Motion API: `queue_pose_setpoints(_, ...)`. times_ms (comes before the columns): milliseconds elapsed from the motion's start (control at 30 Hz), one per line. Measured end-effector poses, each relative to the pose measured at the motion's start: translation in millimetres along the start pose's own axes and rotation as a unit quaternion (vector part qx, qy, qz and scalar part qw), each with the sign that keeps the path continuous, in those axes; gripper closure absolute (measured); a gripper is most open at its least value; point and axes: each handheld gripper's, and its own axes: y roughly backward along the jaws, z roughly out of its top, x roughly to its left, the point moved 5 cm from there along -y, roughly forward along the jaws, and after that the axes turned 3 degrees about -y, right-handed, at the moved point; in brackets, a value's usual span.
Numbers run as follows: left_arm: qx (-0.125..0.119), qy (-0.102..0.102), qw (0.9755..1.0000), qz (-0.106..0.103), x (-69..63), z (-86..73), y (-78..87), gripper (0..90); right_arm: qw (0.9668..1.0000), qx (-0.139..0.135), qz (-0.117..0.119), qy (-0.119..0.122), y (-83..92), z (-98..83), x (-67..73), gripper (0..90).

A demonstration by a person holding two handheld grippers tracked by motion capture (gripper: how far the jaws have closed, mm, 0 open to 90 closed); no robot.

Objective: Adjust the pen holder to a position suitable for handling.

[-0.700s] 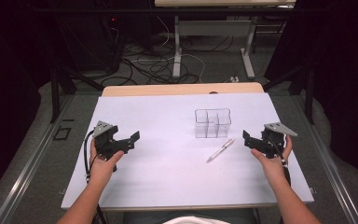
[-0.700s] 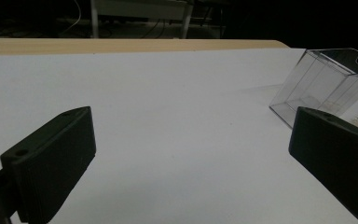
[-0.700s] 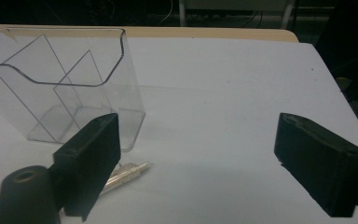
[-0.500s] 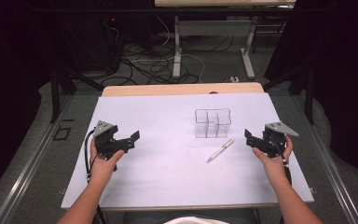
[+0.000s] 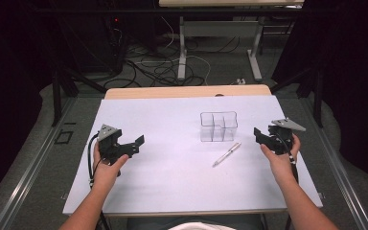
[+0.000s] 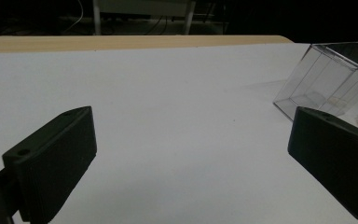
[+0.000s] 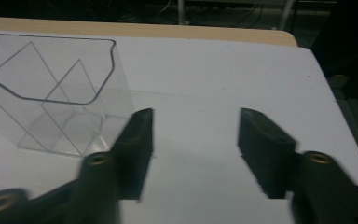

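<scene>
Here the pen (image 5: 226, 154) lies flat on the worktop (image 5: 172, 191), just beside the right hand-held gripper (image 5: 263, 136) and in front of the clear organiser (image 5: 218, 126). Both the right and the left hand-held gripper (image 5: 136, 143) are released, holding nothing. The pen looks light, stiff and slippery; pinch it mid-barrel.

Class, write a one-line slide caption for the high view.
Two hand-held grippers, left gripper and right gripper, hover open-jawed over a white table, flanking a clear organizer and a pen.
</scene>
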Motion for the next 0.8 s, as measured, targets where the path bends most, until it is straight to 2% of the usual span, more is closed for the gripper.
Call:
queue_pose_setpoints(33,-0.002,0.002,1.0,-0.001,-0.7,0.2,-0.2,1.0,0.9999,0.003,0.014,-0.004,-2.6,1.5,2.3,58.1)
queue_pose_setpoints(67,-0.002,0.002,1.0,-0.001,-0.7,0.2,-0.2,1.1,0.9999,0.003,0.014,-0.004,-2.6,1.5,2.3,58.1)
queue_pose_setpoints(100,0.0,-0.002,1.0,0.0,-0.8,0.2,0.2,1.1,0.9997,0.014,0.017,0.004,-9.5,3.5,6.0,67.0)
queue_pose_setpoints(267,-0.002,0.002,1.0,0.0,-0.7,0.3,-0.1,1.2,0.9989,0.034,0.013,0.03,-25.3,11.7,16.1,81.6)
queue_pose_setpoints(333,-0.002,0.001,1.0,-0.001,-0.7,0.4,0.4,1.4,0.9987,0.039,0.013,0.029,-29.7,16.5,19.9,86.3)
queue_pose_setpoints(433,-0.002,0.002,1.0,0.0,-0.5,0.3,0.2,1.6,0.9984,0.046,0.011,0.032,-35.8,23.9,24.6,89.9)
queue_pose_setpoints(800,0.001,0.002,1.0,-0.001,0.6,0.0,-0.4,1.7,0.9963,0.075,0.005,0.041,-60.9,35.2,40.8,90.0)
